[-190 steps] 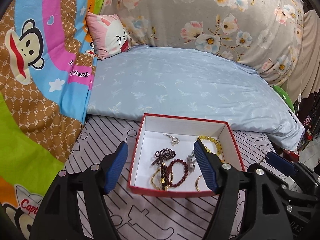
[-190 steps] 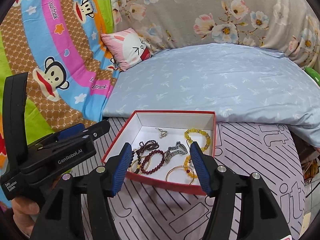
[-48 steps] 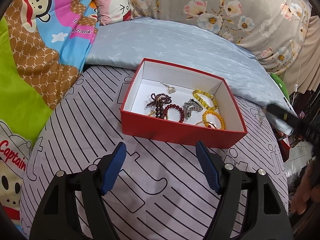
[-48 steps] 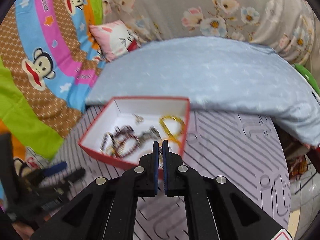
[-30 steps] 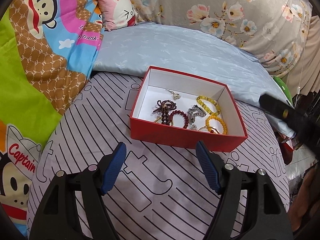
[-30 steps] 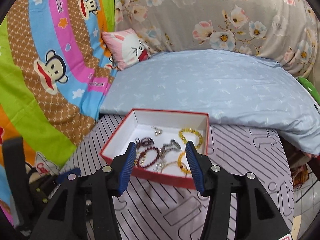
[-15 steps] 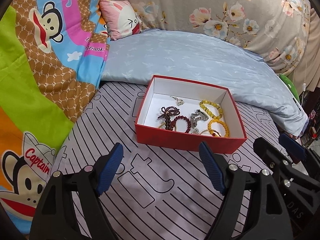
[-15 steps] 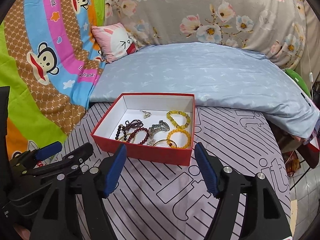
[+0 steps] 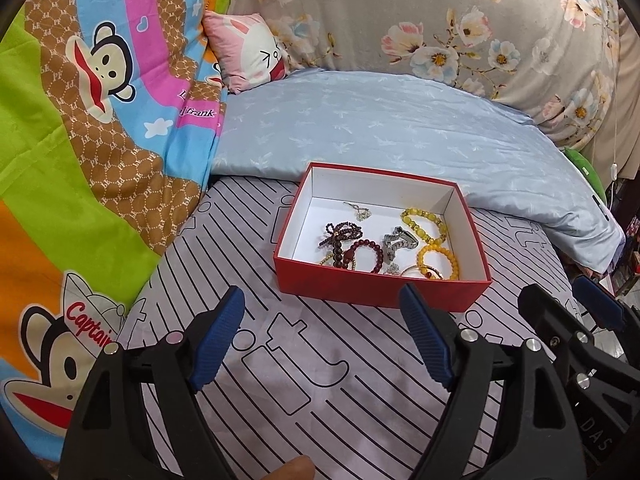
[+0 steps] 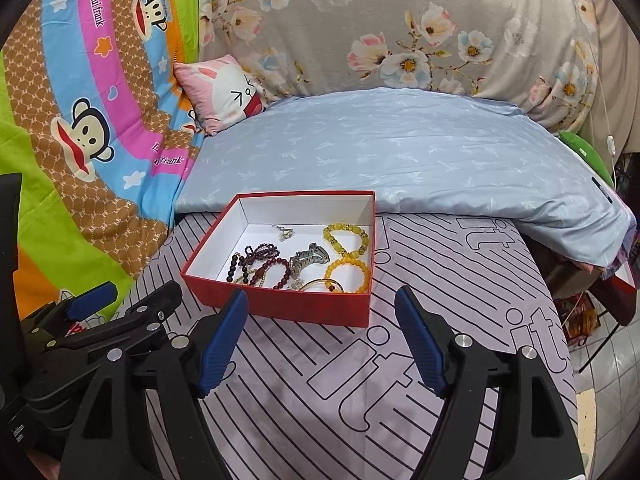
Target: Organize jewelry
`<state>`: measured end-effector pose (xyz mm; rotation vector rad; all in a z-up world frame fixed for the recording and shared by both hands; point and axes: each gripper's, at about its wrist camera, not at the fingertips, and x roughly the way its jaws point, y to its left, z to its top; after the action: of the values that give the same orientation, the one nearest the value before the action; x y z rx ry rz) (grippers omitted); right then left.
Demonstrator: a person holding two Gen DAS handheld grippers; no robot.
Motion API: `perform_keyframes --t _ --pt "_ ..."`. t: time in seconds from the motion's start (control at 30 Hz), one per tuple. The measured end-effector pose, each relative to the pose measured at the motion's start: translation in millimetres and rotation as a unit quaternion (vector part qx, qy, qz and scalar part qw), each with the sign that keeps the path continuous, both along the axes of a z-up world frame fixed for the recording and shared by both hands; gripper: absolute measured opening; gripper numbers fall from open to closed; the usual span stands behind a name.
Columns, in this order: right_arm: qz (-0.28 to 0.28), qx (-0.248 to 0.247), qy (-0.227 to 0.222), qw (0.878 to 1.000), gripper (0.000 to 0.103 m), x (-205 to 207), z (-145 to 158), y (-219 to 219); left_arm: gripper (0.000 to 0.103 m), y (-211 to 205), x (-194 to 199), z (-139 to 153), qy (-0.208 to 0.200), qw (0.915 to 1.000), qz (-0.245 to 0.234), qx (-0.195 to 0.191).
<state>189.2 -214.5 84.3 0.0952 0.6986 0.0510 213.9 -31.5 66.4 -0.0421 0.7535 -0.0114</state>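
Note:
A red box with a white inside (image 9: 376, 286) (image 10: 280, 300) sits on the striped grey bedspread. It holds dark red bead bracelets (image 9: 362, 248) (image 10: 262, 264), two yellow bead bracelets (image 9: 424, 220) (image 10: 346, 236), a silver watch band (image 9: 398, 242) (image 10: 308, 260), a small silver pendant (image 9: 360, 212) (image 10: 285, 233) and a thin gold bangle (image 10: 320, 285). My left gripper (image 9: 322, 334) is open and empty, just short of the box's near wall. My right gripper (image 10: 320, 334) is open and empty, also just short of the box. Each gripper shows at the other view's edge.
A light blue quilt (image 9: 384, 128) (image 10: 400, 152) lies behind the box. A pink bunny pillow (image 9: 248, 50) (image 10: 224, 88) sits at the back left. A bright cartoon blanket (image 9: 80, 140) covers the left. The bed's edge drops to the floor at right (image 10: 592, 344).
Both grippers stay open and have drifted slightly closer to the box. The right gripper, shut 1.6 s ago, opened before that.

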Motion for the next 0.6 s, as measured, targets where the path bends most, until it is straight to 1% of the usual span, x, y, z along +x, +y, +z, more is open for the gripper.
perform_keyframes --t 0.13,0.2,0.6 --pt "-0.005 0.006 -0.002 1.0 0.075 -4 1 -3 0.084 -2 -4 3 -0.004 1.0 0.005 0.008" --pt "-0.008 0.006 -0.004 1.0 0.076 -7 2 -5 0.085 -2 -6 4 -0.005 1.0 0.004 0.007" --pt "-0.014 0.011 -0.005 1.0 0.077 -16 3 -9 0.085 -5 -13 7 -0.009 0.9998 0.006 0.013"
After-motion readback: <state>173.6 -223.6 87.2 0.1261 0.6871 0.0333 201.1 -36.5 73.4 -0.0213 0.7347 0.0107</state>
